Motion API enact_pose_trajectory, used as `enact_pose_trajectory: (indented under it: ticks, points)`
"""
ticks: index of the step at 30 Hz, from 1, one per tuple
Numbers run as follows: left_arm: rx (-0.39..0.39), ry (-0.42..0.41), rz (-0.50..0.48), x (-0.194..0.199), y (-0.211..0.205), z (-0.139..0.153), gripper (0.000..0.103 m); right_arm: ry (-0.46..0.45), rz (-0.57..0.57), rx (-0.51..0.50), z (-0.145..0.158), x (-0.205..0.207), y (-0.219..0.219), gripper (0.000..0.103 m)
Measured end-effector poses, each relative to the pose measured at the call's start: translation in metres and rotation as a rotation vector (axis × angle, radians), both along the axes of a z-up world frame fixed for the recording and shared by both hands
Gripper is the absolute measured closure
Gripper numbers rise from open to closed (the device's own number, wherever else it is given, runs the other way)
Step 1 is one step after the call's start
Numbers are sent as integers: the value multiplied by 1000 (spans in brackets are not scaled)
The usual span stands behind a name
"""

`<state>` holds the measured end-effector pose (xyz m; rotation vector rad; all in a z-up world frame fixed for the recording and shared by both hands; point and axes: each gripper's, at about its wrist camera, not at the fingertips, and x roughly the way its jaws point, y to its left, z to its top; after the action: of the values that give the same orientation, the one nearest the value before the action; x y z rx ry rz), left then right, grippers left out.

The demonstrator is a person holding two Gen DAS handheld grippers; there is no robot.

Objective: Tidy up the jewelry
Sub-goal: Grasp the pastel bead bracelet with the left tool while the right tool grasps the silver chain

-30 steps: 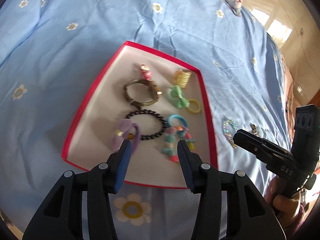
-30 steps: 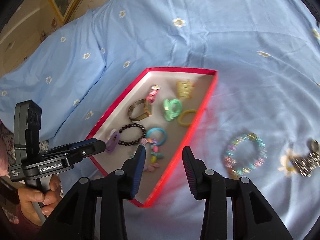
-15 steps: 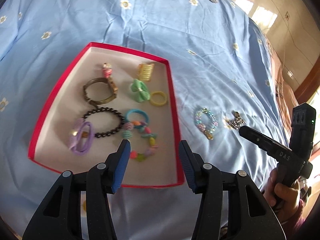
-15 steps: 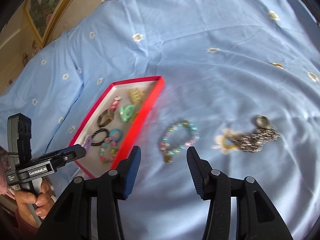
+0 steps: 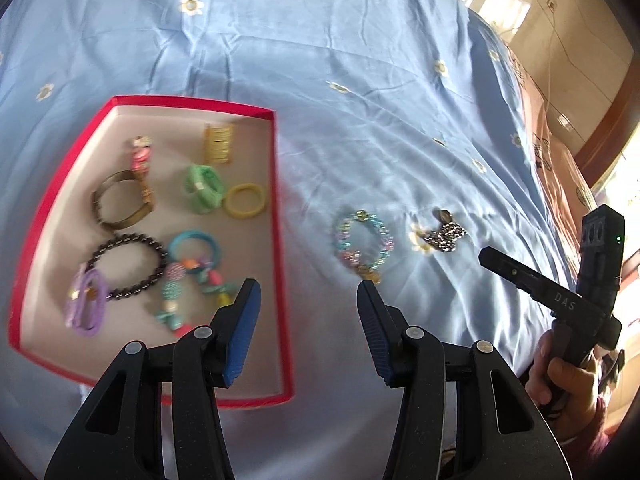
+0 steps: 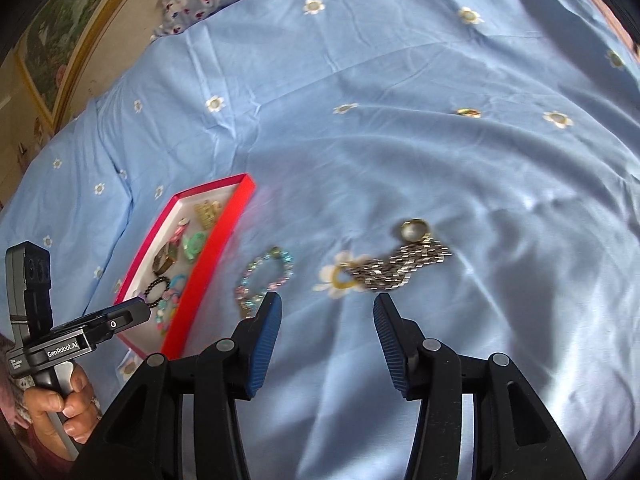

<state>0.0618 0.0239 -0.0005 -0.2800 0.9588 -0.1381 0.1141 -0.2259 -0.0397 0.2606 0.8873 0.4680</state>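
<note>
On the bed: a blue sheet (image 5: 360,80) with little daisy prints, everything's laid out on it.
Red tray (image 5: 276,216): shallow, red rim, pale inside, sits left of the loose pieces; in the right wrist view it's at (image 6: 208,256).
In the tray: a bunch of stuff already. Brass-coloured bangle (image 5: 120,204), black bead bracelet (image 5: 128,266), purple hair tie (image 5: 86,304), green scrunchie (image 5: 202,188), yellow ring band (image 5: 245,200), gold comb clip (image 5: 218,144), plus some colourful beaded bits that are too blurry to sort out.
Pastel bead bracelet (image 5: 362,246): still out on the sheet, just right of the tray, also at (image 6: 266,280).
Silver chain (image 6: 400,270): on the sheet right of the bracelet, a ring-shaped piece at its far end, one end lying on a daisy print. Seen at (image 5: 444,236) too.
Left gripper (image 5: 308,304): jaws partway apart, nothing in them, hanging above the tray's right edge.
Right gripper (image 6: 326,328): jaws parted about the same, empty, above the sheet between bracelet and chain.
</note>
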Motion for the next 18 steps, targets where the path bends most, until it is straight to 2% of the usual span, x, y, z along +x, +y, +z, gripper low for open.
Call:
enact_pose_trajectory:
  ticks: [7,10,18]
  points:
    - [3,11,-49,22,-25,-5,54,13,-36,-8,-5,6,-13,52]
    - [11,18,-67,30,-33,-7,54,14,-38,-22,-7,10,-15,43]
    - [39,42,-102,51,-48,-17,54,7,-16,-88,-14,24,-8,36]
